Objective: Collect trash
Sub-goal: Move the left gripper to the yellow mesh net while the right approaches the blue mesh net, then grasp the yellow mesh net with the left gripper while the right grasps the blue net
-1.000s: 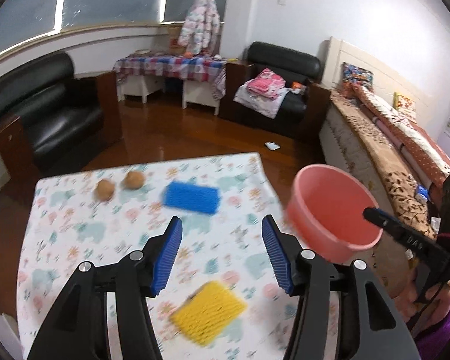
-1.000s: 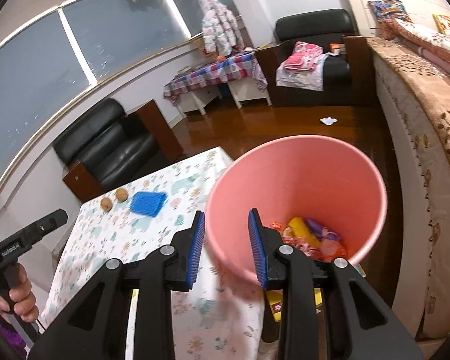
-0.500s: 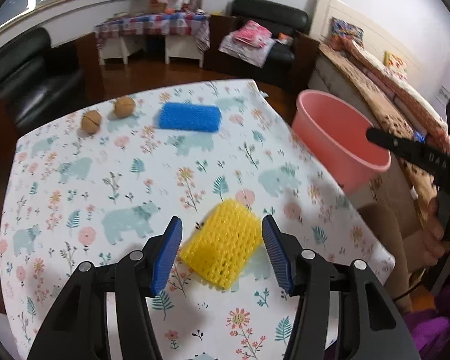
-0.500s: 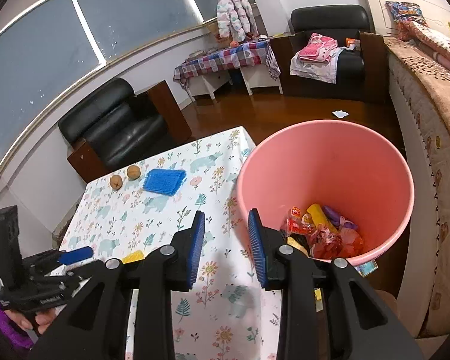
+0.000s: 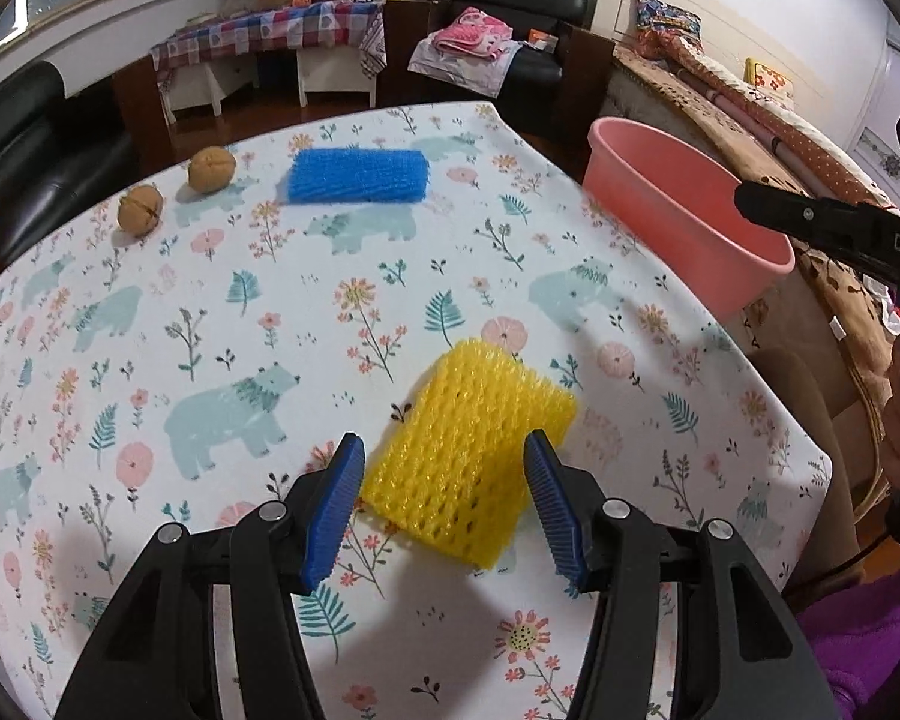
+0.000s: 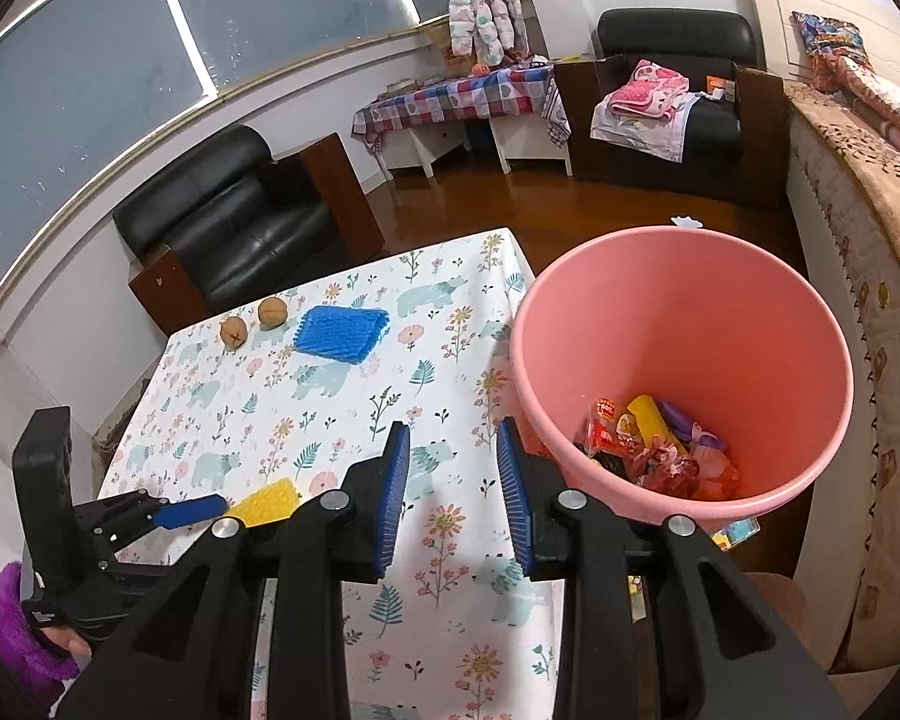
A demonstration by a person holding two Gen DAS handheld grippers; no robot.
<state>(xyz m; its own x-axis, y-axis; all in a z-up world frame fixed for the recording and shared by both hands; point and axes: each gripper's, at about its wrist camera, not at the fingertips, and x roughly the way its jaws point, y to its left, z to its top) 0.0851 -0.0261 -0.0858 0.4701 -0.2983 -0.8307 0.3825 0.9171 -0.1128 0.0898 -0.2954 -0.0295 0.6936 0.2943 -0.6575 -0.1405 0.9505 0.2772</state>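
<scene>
A yellow foam net (image 5: 471, 456) lies on the floral tablecloth (image 5: 222, 324). My left gripper (image 5: 444, 501) is open, its blue pads on either side of the net's near end, apart from it. A blue foam net (image 5: 357, 175) and two walnuts (image 5: 211, 168) lie at the far side. The pink bin (image 6: 684, 372) stands beside the table's right edge with wrappers (image 6: 648, 444) in it. My right gripper (image 6: 453, 489) is open and empty above the table edge, next to the bin. The yellow net also shows in the right wrist view (image 6: 268, 500).
A black armchair (image 6: 228, 222) stands beyond the table's far left. A second black chair with pink cloth (image 6: 666, 102) and a checked side table (image 6: 462, 96) stand at the back. A bed (image 6: 870, 228) runs along the right, behind the bin.
My left gripper has come down and forward over the table, so the yellow net now lies between its open pads. My right gripper rose and drew back from the bin's rim.
</scene>
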